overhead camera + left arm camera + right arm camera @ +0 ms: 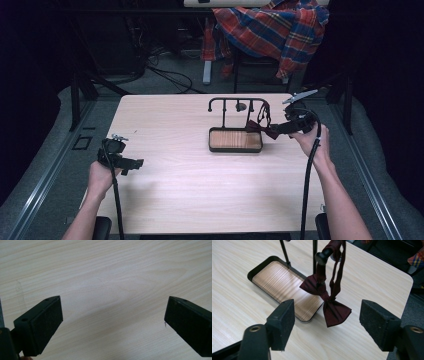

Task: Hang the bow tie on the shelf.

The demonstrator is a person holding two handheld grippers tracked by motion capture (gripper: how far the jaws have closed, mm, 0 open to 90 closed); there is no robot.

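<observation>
Pale wooden desk: the bow tie hangs off the stand near the far right edge, straight ahead of the wide, empty right claw; left claw also wide, well apart.

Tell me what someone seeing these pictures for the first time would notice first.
Probably the dark red bow tie, hanging by its strap from an arm of the black stand whose wood-lined tray sits right of the table's centre. The right gripper faces the tie with its jaws apart and nothing between the pads. Behind the table, a red and blue plaid shirt draped over a chair catches the eye.
</observation>
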